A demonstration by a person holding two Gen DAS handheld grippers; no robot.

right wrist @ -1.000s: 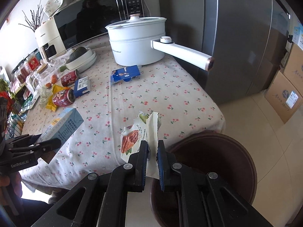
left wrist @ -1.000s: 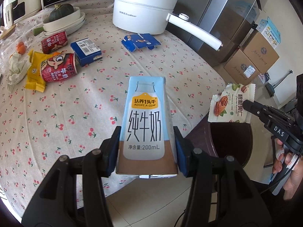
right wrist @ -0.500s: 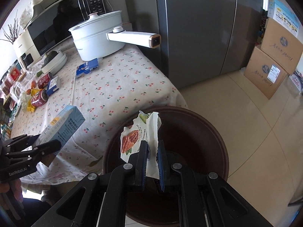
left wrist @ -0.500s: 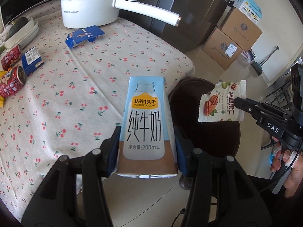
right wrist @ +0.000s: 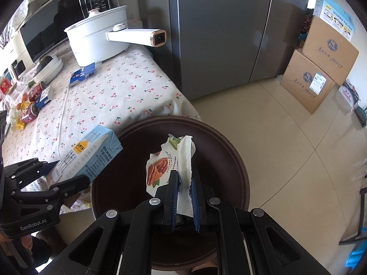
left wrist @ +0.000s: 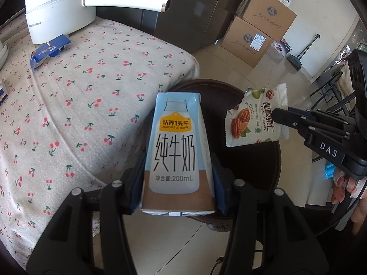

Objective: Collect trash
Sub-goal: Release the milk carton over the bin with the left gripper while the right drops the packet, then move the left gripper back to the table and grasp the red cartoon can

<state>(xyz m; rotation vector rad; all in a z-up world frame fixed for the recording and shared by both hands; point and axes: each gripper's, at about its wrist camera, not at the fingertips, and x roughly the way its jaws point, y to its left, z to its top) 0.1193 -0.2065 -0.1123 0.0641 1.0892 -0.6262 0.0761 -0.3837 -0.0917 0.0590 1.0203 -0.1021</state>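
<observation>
My left gripper is shut on a blue and white milk carton and holds it at the near rim of a dark brown round bin. The carton also shows in the right wrist view. My right gripper is shut on a white pecan snack wrapper and holds it over the open bin. The wrapper also shows in the left wrist view, with the right gripper behind it.
The bin stands on the floor by the corner of a table with a cherry-print cloth. On the table are a white pot with a long handle, a blue wrapper and red cans. Cardboard boxes stand by a grey fridge.
Both grippers have moved from over the table out to the bin, carrying the carton and the wrapper. The wrapper now hangs over the bin's opening.
</observation>
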